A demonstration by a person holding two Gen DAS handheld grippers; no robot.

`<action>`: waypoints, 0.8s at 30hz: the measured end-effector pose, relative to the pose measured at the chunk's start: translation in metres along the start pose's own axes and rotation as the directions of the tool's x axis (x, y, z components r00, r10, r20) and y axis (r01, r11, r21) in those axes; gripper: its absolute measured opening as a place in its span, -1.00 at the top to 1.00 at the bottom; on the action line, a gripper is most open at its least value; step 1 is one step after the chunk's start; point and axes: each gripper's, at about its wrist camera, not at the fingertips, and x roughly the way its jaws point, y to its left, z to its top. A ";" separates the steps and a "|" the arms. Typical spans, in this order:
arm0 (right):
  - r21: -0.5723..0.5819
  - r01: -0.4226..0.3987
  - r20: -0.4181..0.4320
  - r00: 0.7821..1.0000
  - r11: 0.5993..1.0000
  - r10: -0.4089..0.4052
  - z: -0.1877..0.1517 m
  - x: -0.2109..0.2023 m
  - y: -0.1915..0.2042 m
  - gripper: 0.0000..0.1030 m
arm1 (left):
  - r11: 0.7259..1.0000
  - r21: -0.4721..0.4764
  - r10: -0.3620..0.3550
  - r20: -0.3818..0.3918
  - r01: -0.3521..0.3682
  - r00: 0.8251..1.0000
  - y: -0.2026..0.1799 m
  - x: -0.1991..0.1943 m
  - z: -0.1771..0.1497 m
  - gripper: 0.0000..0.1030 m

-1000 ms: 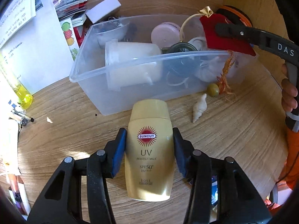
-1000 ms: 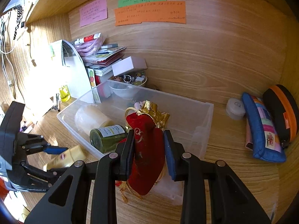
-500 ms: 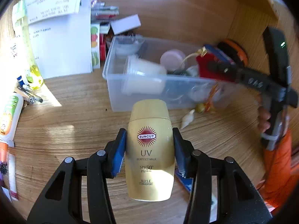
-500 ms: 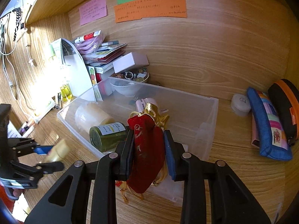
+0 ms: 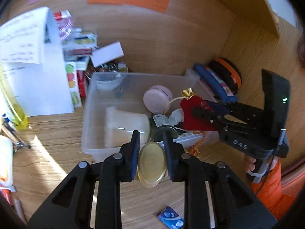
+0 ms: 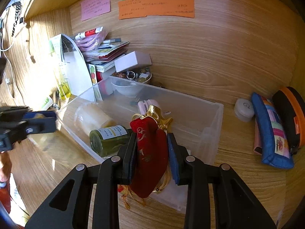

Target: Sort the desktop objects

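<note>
Gold bottle sits clamped in my left claw, seen end-on with its rounded cap toward the camera. The jaws have just been closing further on it, and both pads press its sides. It hangs clear of the tabletop, just short of the near wall of the clear bin.

Right claw is clamped on the red pouch, gold-trimmed neck up and tassel cord dangling below. It is over the bin's near wall, beside the green jar lying inside.

Step in hand, as I judge it: carrying both items to the bin, neither yet let go. The bin already holds the jar, a pale candle-like cylinder, a pink round case and a small bowl.

Next move: bring the bottle forward over the wall, above free floor. Space near the cylinder and jar looks tight, so I would aim at the open stretch behind them. The pouch can drop first; it is nearly over the opening.
</note>
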 end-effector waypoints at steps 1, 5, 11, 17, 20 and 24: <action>0.002 -0.001 0.000 1.000 1.000 0.001 -0.001 0.000 -0.001 0.45 | 1.000 0.000 -0.011 0.006 0.011 1.000 -0.002 0.001 0.000 0.53; 0.013 -0.011 0.007 1.000 1.000 0.011 -0.001 0.002 -0.006 0.45 | 0.998 0.003 -0.066 0.029 0.066 0.997 -0.010 -0.007 0.004 0.53; 0.023 -0.009 -0.003 1.000 1.000 0.009 -0.002 0.006 -0.009 0.45 | 0.996 0.004 -0.085 0.088 0.085 0.993 -0.014 -0.027 0.037 0.54; 0.019 0.004 -0.007 1.000 1.000 -0.004 -0.002 0.008 -0.008 0.45 | 0.995 0.007 -0.102 0.128 0.102 0.987 -0.012 -0.034 0.077 0.94; 0.017 0.013 -0.015 1.000 1.000 -0.013 -0.001 0.011 -0.007 0.45 | 0.999 0.011 -0.050 0.104 0.049 0.993 -0.008 -0.016 0.086 0.94; -0.008 0.033 -0.025 0.999 0.999 -0.033 -0.001 0.016 -0.004 0.45 | 1.000 -0.019 -0.016 0.015 0.017 1.000 0.003 0.023 0.079 0.94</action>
